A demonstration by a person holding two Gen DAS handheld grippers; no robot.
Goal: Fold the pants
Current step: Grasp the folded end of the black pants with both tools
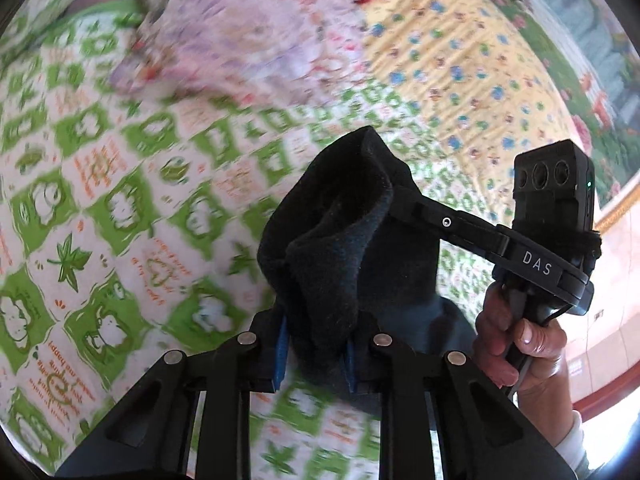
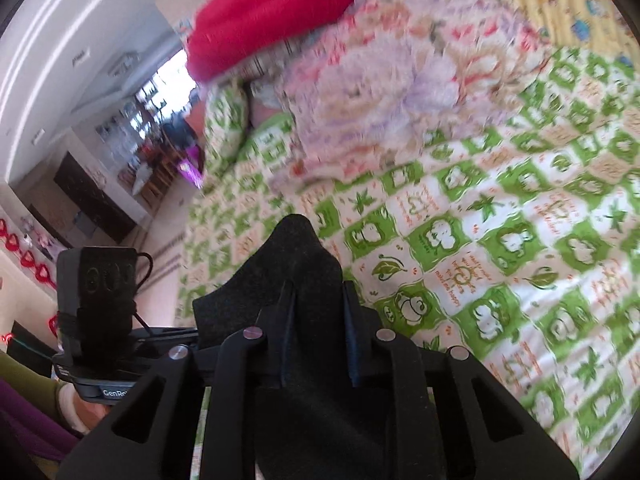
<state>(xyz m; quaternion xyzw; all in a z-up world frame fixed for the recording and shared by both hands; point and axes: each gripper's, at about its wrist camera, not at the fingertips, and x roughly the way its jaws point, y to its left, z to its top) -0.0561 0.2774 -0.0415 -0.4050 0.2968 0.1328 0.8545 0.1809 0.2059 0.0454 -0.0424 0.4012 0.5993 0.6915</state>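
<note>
While both tools hang above a bed spread with a green-and-white checked quilt (image 1: pixel 100 216) printed with leaves and small cartoon figures, the left hand-held gripper (image 1: pixel 314 354) has its blue-padded fingers (image 1: pixel 281 354) pressed onto a bunched fold of the dark, near-black fleecy pants (image 1: pixel 332 248), which rise from between the pads in a soft peak and drape away to the right. In the left wrist view the right hand-held gripper (image 1: pixel 394 192) reaches in from the right side, its tip buried in the same dark cloth near the top of the fold, and a bare hand (image 1: pixel 516 344) with a pale cuff grips its handle below a boxy black camera block (image 1: pixel 554 188). Seen from the right wrist, that tool's pads are likewise clamped on the pants (image 2: pixel 288 280), the cloth standing up between them in a pointed ridge and hanging down below the linkage. The garment is lifted off the quilt between the two tools, near the viewer, with the bedding blurred beneath it. Farther back on the bed lies a rumpled pastel floral blanket (image 2: pixel 384 80) in pink and lilac, with a bright red cloth (image 2: pixel 272 8) beyond it and a yellow sheet (image 1: pixel 460 60) dotted with blue flowers to the right. At the far left of the right wrist view, a room with shelves and a window is visible.
</note>
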